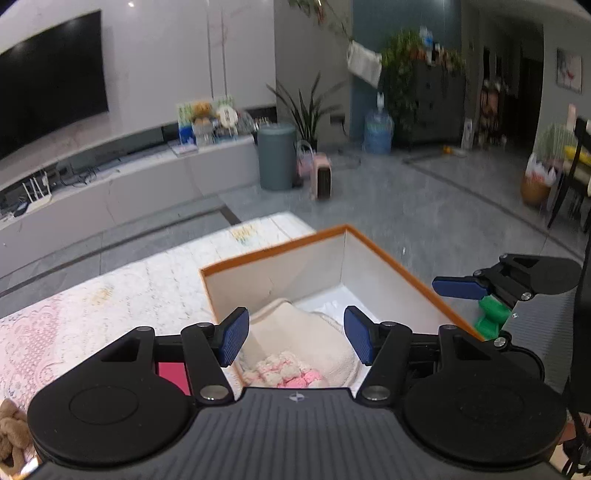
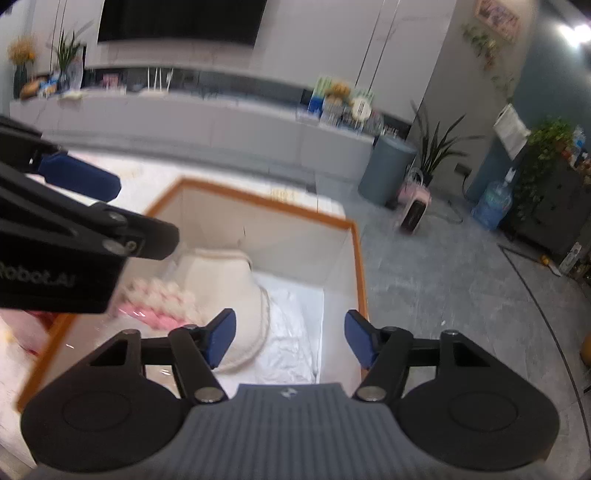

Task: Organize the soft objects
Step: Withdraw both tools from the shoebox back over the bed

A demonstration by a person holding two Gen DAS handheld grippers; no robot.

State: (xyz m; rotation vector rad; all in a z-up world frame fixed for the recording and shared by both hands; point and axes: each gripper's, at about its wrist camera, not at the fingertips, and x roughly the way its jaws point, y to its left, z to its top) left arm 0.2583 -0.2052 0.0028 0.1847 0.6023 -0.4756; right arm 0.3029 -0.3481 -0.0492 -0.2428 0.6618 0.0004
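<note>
— Both grippers, the left gripper [image 1: 295, 341] and the right gripper [image 2: 290, 341], stand spread with nothing between the pads?
— Yes. The cream cloth [image 1: 306, 332] and the pink-and-white fluffy item [image 1: 286, 373] lie inside the orange-rimmed box [image 1: 388, 254] below them.

Dim, cool indoor light fills both views, with one glaring ceiling lamp [image 2: 576, 31] at the right wrist view's top right corner. Fisheye distortion bends the long pale wall cabinet [image 2: 184, 118] and darkens the corners. Motion blur smears the far leafy potted plants [image 1: 406, 66] and the fluffy pink-and-white soft bundle [image 2: 162, 299].
</note>
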